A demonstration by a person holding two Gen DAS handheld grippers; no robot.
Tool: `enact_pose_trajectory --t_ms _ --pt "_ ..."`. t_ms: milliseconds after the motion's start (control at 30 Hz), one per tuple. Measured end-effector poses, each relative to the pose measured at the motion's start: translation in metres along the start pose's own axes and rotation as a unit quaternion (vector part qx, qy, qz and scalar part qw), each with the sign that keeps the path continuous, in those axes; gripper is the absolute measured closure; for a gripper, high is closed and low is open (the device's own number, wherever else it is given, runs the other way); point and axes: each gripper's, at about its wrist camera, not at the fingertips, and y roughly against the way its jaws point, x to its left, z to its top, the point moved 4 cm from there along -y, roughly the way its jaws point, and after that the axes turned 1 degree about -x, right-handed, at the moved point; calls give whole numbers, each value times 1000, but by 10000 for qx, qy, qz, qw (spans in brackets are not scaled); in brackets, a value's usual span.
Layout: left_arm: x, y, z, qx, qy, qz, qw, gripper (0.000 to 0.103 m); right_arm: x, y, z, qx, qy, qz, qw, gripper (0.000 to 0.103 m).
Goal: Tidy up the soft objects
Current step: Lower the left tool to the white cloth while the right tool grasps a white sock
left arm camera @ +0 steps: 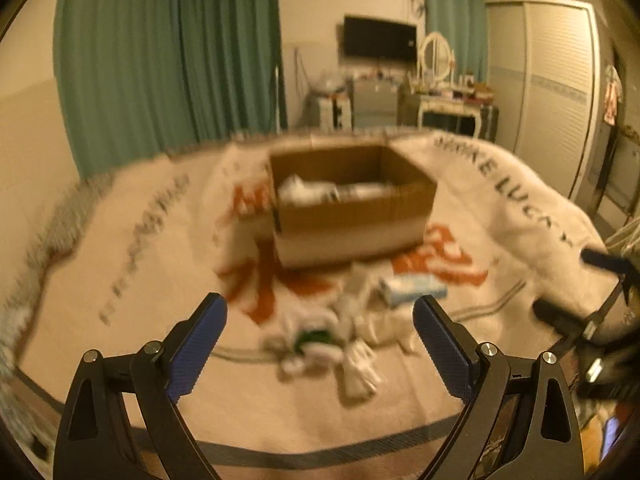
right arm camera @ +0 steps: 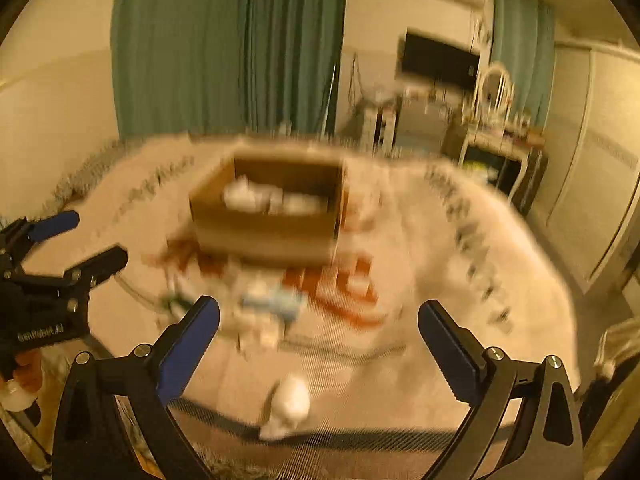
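Note:
An open cardboard box (left arm camera: pixel 352 208) (right arm camera: pixel 268 220) stands on the bed with pale soft items inside. In front of it lies a blurred heap of white soft things (left arm camera: pixel 340 336) (right arm camera: pixel 256 320), one with a green patch, and a light blue pack (left arm camera: pixel 414 289) (right arm camera: pixel 276 304). My left gripper (left arm camera: pixel 320 312) hangs open above the heap with nothing between its fingers. My right gripper (right arm camera: pixel 320 316) is open too and holds nothing; it also shows at the right edge of the left wrist view (left arm camera: pixel 568 284). A small white bundle (right arm camera: pixel 290 404) lies near the bed's front edge.
A cream blanket (left arm camera: pixel 140 280) (right arm camera: pixel 440 280) with red and black lettering covers the bed. Green curtains (left arm camera: pixel 160 48), a wall television (left arm camera: pixel 380 38), a dressing table with an oval mirror (left arm camera: pixel 438 60) and a white wardrobe (left arm camera: pixel 556 80) stand beyond.

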Motion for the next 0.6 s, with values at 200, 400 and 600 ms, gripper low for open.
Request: enact_pose_trajectory --t_ms 200,400,600 --pt "-4 -33 -37 423 202 -32 9989 7 17 -58 -64 781 145 253 9965 20" --pt "-3 -34 -50 471 -29 -58 9989 7 23 -97 -90 1316 -38 428 9904 43" --pt "-5 -43 -63 659 -23 -138 9977 9 28 -101 -93 1403 89 340 9895 77"
